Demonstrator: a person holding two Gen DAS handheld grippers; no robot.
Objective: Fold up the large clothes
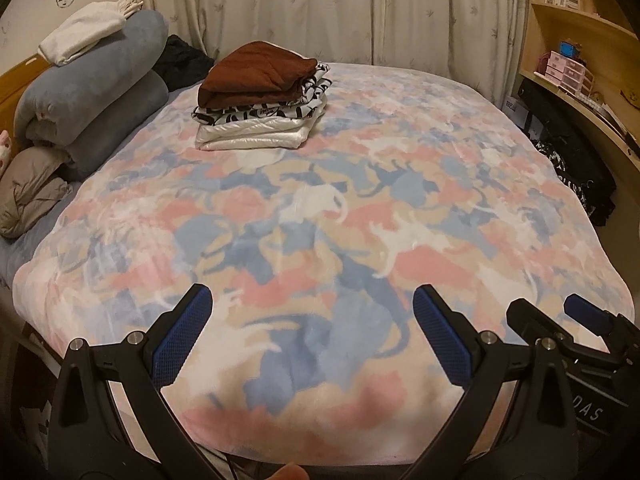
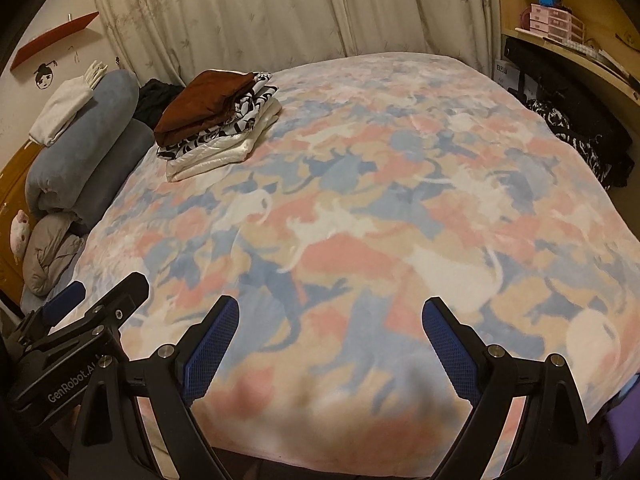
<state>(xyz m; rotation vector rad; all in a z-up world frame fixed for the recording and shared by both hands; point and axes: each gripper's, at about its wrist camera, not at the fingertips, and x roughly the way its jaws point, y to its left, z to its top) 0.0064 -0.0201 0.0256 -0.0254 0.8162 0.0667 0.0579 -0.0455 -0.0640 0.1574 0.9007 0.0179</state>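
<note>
A bed covered by a fleece blanket (image 1: 320,208) patterned with pink, blue and white cats fills both views. On its far left part sits a stack of folded clothes (image 1: 260,104): a rust-brown garment on top, a black-and-white printed one beneath, shiny white ones lowest. Rolled grey-blue bedding (image 1: 92,108) lies alongside. The left claw (image 1: 312,320) and right claw (image 2: 326,328) hover level over the near edge, side by side, both released and empty.

- Bed (image 1: 500,216): covered by a pastel cat-print blanket (image 1: 320,240).
- Far left: stack of folded clothes (image 1: 262,100), brown piece on top.
- Left edge: rolled blue-grey bedding (image 1: 92,112), grey bundle (image 1: 32,196) nearer.
</note>
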